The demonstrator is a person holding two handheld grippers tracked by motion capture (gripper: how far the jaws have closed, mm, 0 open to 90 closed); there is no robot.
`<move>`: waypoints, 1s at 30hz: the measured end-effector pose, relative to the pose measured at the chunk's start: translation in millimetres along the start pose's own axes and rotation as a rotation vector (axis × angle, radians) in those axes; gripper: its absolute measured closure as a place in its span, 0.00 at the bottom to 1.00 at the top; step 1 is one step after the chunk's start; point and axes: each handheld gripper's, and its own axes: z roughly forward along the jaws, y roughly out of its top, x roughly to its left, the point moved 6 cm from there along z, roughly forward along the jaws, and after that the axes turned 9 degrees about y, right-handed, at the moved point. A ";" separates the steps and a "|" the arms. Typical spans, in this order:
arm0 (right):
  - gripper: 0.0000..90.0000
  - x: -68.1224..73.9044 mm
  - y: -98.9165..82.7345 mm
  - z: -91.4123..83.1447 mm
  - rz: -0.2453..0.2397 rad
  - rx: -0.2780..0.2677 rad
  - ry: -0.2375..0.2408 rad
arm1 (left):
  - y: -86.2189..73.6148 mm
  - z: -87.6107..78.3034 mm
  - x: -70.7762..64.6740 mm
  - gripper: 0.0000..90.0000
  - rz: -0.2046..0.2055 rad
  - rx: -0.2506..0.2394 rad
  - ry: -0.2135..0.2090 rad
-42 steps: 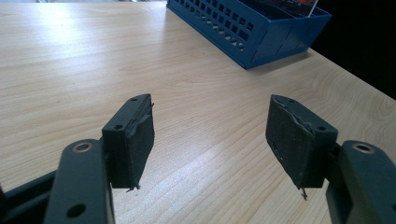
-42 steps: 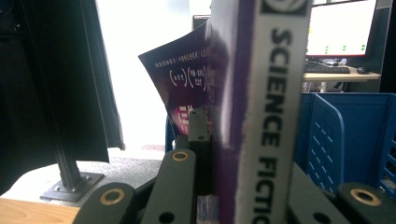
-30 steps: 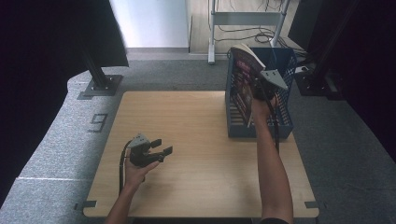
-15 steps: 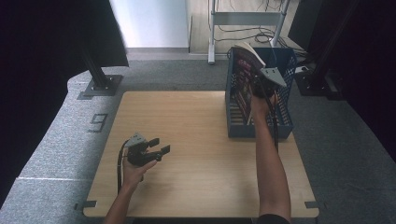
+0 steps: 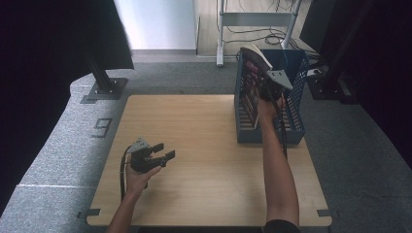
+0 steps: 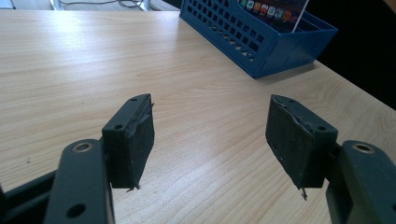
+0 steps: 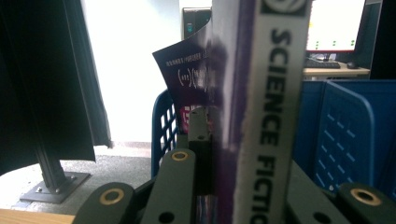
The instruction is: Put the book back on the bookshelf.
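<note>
The right claw is gripping a book by its spine, which reads "SCIENCE FICTION" in the right gripper view, and is holding it upright above the blue basket at the far right of the surface. The left claw is resting near the front left of the surface, its jaws standing wide apart and holding nothing
</note>
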 end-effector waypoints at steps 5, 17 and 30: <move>0.90 2.1 -11.8 5.6 0.000 0.020 -0.003 | 0.1 -0.7 1.3 0.36 -0.005 0.000 0.000; 0.90 16.5 -40.1 13.0 -0.023 0.073 0.029 | 0.1 -2.0 3.0 0.36 -0.006 -0.001 0.003; 0.85 28.5 -49.3 -9.3 -0.040 0.151 0.078 | 0.7 -1.1 -3.8 0.36 0.009 -0.001 -0.006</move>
